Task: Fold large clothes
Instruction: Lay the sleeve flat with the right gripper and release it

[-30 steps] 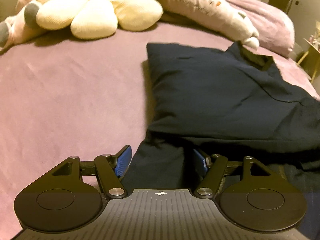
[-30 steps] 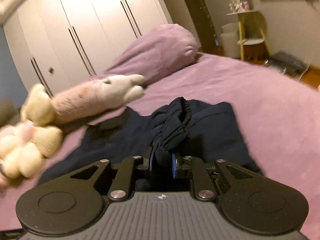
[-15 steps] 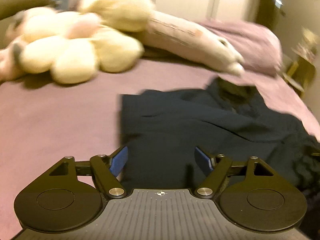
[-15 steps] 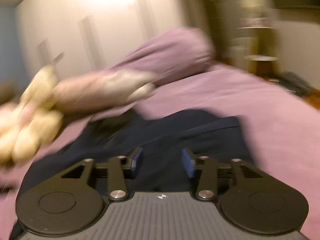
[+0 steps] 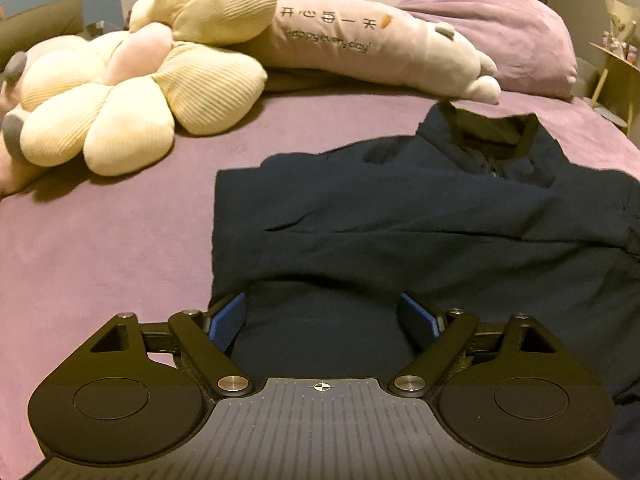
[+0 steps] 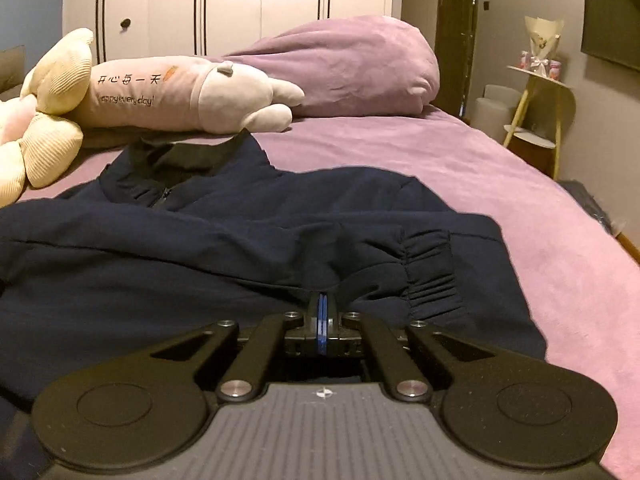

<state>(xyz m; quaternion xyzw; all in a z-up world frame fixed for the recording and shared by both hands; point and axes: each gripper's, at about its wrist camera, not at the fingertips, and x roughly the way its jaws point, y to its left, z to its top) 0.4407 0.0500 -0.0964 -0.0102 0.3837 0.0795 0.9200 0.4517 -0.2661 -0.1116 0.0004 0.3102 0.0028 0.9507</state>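
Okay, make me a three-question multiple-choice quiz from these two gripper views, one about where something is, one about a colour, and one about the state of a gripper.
1. Where does the jacket lie?
A. on the purple bed
B. on a chair
C. on the floor

2. What colour is the jacket?
A. red
B. dark navy
C. white

3. How does the left gripper stand?
A. shut on a plush toy
B. out of view
C. open, pads wide apart over the jacket

Answers:
1 A, the purple sheet surrounds the fabric.
2 B, it looks dark navy in both views.
3 C, its blue pads are spread, while the right gripper has its pads together.
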